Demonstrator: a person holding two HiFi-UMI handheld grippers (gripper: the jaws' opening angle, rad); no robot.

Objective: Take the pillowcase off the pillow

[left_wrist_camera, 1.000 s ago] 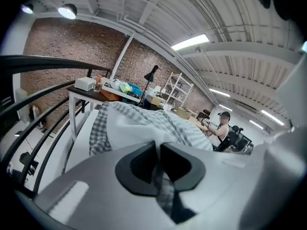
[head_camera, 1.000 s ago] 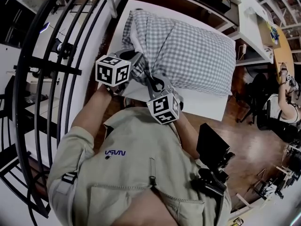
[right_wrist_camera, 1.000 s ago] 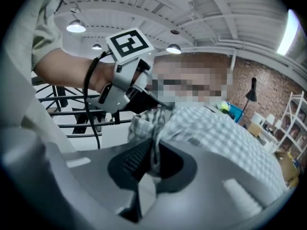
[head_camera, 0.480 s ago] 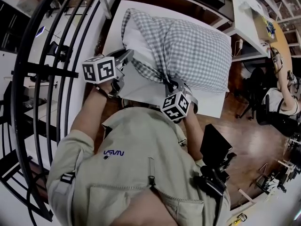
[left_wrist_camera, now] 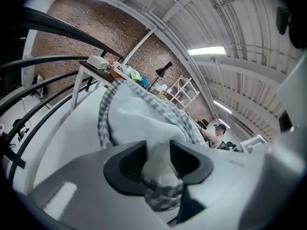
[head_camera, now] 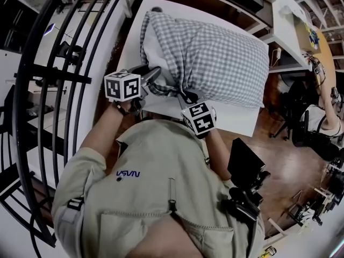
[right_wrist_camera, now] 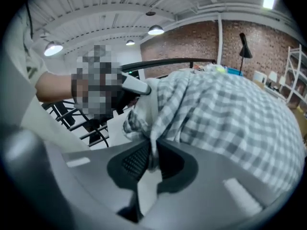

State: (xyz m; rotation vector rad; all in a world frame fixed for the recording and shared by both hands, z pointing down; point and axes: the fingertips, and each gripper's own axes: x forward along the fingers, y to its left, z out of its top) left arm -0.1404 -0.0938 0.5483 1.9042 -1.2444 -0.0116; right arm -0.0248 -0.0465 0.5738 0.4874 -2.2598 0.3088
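Note:
A blue-and-white checked pillowcase point(head_camera: 220, 55) covers a white pillow on a white table point(head_camera: 236, 120). Its open end is bunched at the near left corner, where the white pillow point(left_wrist_camera: 139, 119) shows. My left gripper point(head_camera: 153, 75) is at that corner. Its jaws have just been opening, and the white pillow corner and a fold of checked cloth still lie between them point(left_wrist_camera: 158, 163). My right gripper point(head_camera: 185, 97), just to the right, is shut on a pinch of the pillowcase point(right_wrist_camera: 152, 159). The checked cloth point(right_wrist_camera: 230, 114) rises beyond it.
A black curved railing point(head_camera: 59, 63) runs along the table's left side. Desks and shelves point(head_camera: 290, 31) stand behind the table, a black device point(head_camera: 244, 171) sits by my right hip, and a seated person point(head_camera: 322, 117) is far right. The table's near edge is against my body.
Both grippers have drawn together again at the pillow's near left corner. The left one came in from the left onto the pillow corner, and the right one shifted left with its cloth.

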